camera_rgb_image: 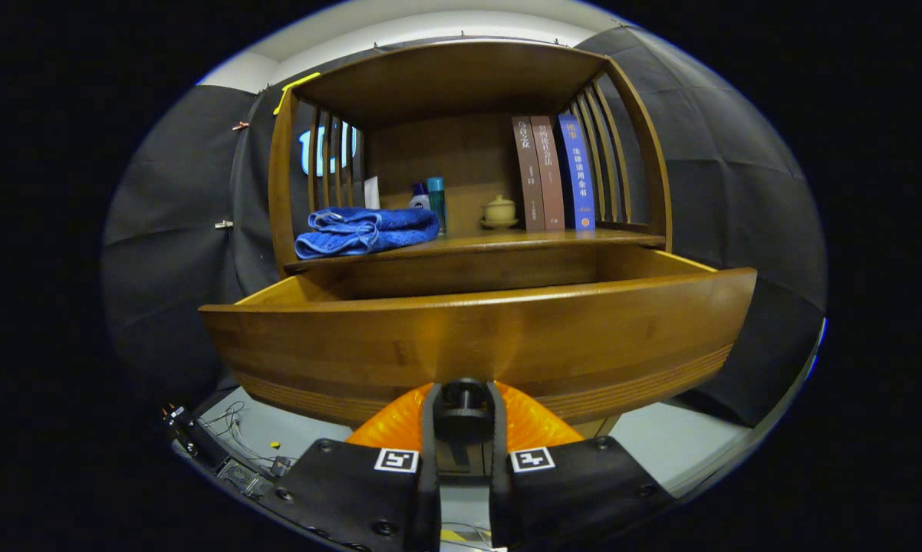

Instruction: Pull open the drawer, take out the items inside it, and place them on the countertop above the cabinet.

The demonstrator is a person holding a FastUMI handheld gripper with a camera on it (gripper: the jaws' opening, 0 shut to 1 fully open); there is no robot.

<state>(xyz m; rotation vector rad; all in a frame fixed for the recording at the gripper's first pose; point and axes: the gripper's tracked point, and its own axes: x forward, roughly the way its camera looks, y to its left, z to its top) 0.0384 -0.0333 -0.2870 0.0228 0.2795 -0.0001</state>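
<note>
Hand-held gripper (463, 402) clamped on drawer knob (463, 399), drawer (476, 337) pulled open, book spines (553, 172) with unreadable print

1. We see the gripper (463, 410) carrying two flat dark plates with round screw heads.
2. Each plate bears a small square black-and-white marker (396, 459).
3. Its fingers look ribbed.

Three books stand at the right end of the counter. The blue book (581, 184) has white Chinese characters down its spine, too small to read surely. The two brown books (538, 175) also have spine characters, unreadable. Two square black-and-white marker tags (396, 460) sit on the tongs' body, no words.
</note>
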